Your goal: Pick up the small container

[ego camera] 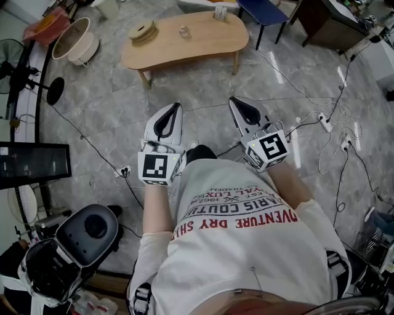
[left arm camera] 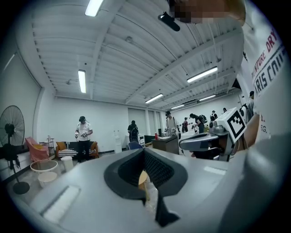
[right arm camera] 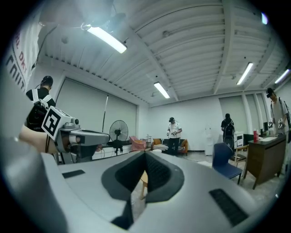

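Observation:
The small container (ego camera: 183,31), a little clear jar, stands on the low wooden table (ego camera: 203,43) far ahead of me on the floor. Left of it lies a round wooden piece (ego camera: 143,31), and a small box (ego camera: 220,12) sits at the table's far edge. I hold both grippers close to my chest, well short of the table. The left gripper (ego camera: 177,106) (left arm camera: 143,150) has its jaws together with nothing between them. The right gripper (ego camera: 234,99) (right arm camera: 145,154) is likewise shut and empty. A sliver of the table (left arm camera: 142,178) shows through the left gripper's jaws.
A white basin (ego camera: 74,40) and a standing fan (ego camera: 12,58) are at the far left. A blue chair (ego camera: 263,11) stands behind the table. Cables and power strips (ego camera: 323,122) run over the floor at the right. A black-and-white machine (ego camera: 86,234) sits lower left. People stand far off (left arm camera: 82,136).

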Motion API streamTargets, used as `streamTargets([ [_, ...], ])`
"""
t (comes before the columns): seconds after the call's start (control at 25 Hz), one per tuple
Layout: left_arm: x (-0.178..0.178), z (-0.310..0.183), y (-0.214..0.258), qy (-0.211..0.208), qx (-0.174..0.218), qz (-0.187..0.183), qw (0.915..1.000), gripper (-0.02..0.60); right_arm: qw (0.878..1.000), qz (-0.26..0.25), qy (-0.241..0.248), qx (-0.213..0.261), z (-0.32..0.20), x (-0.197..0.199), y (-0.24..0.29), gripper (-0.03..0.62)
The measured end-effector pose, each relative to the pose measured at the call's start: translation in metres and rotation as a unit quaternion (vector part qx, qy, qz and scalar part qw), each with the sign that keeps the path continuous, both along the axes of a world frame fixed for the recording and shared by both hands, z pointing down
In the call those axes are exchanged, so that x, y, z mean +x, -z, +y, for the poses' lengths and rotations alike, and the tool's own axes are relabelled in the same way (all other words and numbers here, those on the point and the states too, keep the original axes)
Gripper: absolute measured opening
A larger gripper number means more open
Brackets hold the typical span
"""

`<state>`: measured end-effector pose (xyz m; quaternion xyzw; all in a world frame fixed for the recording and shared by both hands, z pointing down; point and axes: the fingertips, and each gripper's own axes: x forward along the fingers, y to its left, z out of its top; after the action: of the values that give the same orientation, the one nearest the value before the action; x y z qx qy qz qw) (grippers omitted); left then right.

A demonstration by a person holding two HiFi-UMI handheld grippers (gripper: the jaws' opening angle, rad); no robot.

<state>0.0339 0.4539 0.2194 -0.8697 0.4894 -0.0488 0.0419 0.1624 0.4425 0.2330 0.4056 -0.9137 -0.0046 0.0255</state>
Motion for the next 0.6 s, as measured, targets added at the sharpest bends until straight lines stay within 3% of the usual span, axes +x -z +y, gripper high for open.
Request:
streamTargets([
  [0.32,0.005,-0.012,-0.011,0.004,-0.025,0.007,0.9996,0.021,1.0,-0.028,-0.001,-0.01,-0.009,0.007,-0.007,0.006],
  [0.36,0.003,-0.017,-0.014,0.007,-0.033,0.011,0.9994,0.075,0.999,-0.03,-0.002,-0.014,-0.012,0.007,-0.009,0.006],
  [0.4,0.002,-0.021,-0.017,0.007,-0.039,0.011,0.9991,0.219,0.999,-0.031,-0.003,-0.018,-0.015,0.007,-0.011,0.006],
  [0.44,0.002,-0.025,-0.021,0.006,-0.044,0.009,0.999,0.29,0.999,-0.032,-0.004,-0.022,-0.019,0.006,-0.012,0.006],
  [0.6,-0.003,-0.045,-0.034,0.003,-0.055,-0.007,0.9984,0.29,0.999,-0.03,-0.008,-0.034,-0.039,-0.001,-0.022,0.006],
])
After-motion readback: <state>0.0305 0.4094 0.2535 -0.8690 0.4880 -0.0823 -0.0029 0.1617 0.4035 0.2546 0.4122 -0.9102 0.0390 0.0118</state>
